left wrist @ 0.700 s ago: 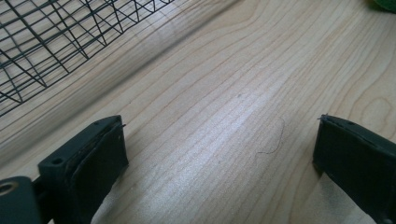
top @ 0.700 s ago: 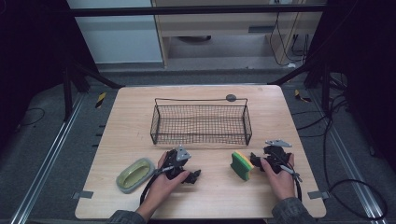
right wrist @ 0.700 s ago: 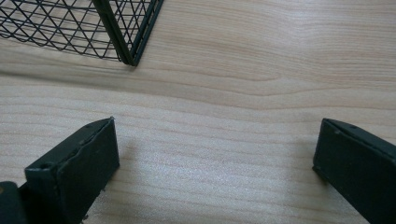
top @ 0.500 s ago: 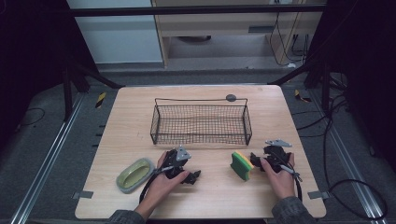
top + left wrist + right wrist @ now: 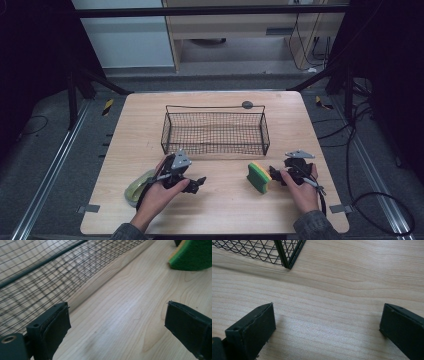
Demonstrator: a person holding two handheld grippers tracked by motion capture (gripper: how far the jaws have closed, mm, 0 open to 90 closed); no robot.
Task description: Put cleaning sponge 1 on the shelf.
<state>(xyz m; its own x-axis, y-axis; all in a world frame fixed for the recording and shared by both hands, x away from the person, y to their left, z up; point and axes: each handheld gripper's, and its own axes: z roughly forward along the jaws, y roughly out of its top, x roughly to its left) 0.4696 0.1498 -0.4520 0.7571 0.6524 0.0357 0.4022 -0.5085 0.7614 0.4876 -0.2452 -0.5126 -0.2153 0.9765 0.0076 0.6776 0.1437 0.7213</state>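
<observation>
Sponge (image 5: 258,177), green scouring face and yellow foam, stands on edge on the table (image 5: 225,210) just beside the right gripper (image 5: 278,174), on its inner side, apart from the jaws; the right gripper view has those jaws spread wide over bare wood with nothing between them; a corner of the wire basket (image 5: 215,131) lies ahead of them. Judging from this, the step is to pick up the sponge: swing the right gripper toward it, straddle its narrow width, come low so the pads meet both flat faces, and close gently, since foam squashes and can tip. The left gripper (image 5: 198,183) rests low on the table, jaws also spread and empty, basket mesh ahead on its left, sponge ahead on its right; a green soap dish (image 5: 136,186) sits behind it. No brand, label or writing can be read anywhere.
</observation>
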